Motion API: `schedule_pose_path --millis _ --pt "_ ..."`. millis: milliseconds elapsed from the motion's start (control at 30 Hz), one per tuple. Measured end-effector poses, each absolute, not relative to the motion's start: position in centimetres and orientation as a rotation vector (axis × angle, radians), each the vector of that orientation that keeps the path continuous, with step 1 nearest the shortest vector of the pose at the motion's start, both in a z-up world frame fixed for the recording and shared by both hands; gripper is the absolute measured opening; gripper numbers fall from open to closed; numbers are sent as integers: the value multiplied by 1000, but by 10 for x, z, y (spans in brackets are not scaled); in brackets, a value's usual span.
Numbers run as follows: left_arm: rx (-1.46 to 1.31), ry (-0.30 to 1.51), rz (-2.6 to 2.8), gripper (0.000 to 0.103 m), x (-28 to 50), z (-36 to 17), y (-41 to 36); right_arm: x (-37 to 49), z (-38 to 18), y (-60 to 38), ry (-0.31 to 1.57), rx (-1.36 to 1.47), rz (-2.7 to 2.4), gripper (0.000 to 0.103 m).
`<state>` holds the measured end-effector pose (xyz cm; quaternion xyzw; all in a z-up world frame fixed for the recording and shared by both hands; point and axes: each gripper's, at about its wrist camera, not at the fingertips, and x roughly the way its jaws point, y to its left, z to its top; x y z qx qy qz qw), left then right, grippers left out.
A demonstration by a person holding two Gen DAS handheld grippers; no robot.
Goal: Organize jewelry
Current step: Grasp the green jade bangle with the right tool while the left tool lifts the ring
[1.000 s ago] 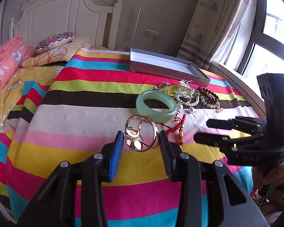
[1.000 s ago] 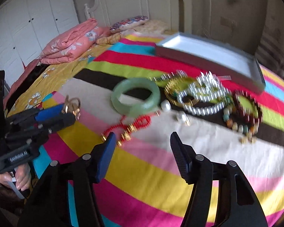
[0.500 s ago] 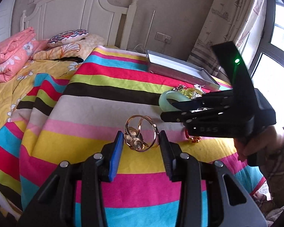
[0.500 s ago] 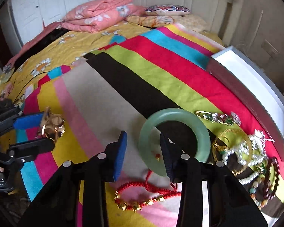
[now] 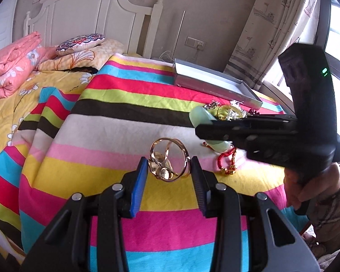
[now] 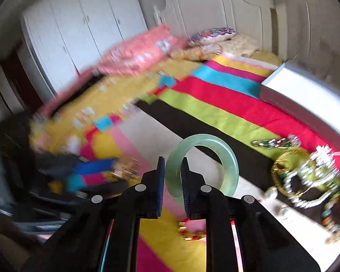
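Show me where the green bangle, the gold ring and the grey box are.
green bangle (image 6: 230, 163): right wrist view, upper right of its band.
gold ring (image 5: 168, 159): left wrist view, on its ornament.
grey box (image 5: 210, 86): left wrist view, long side wall.

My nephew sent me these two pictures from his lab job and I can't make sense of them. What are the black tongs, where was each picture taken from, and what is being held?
There is no robot here: a person holds a two-finger gripper in each hand, and each carries a wide-angle camera looking along its fingers.

The left wrist view shows the left gripper shut on a gold ring ornament. The black device at the right of that view is the other gripper, seen from outside.

The right wrist view, blurred by motion, shows the right gripper shut on the rim of a green jade bangle.

Both work over a striped blanket on a bed. On it lie a red cord bracelet, a heap of pearl and bead jewelry and an open grey box.
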<state>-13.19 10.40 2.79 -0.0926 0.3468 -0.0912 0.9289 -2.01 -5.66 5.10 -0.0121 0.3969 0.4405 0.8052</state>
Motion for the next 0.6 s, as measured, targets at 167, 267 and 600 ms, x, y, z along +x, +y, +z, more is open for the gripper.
schedule_pose_path --millis 167,267,600 --pt "-174 690 -210 38 -126 41 95 -12 67 -86 800 178 977 17" --pt "-156 681 -231 38 -117 49 85 -9 79 -100 743 197 942 17" --pt "-171 688 -344 38 -23 86 46 44 97 -148 654 114 670 17"
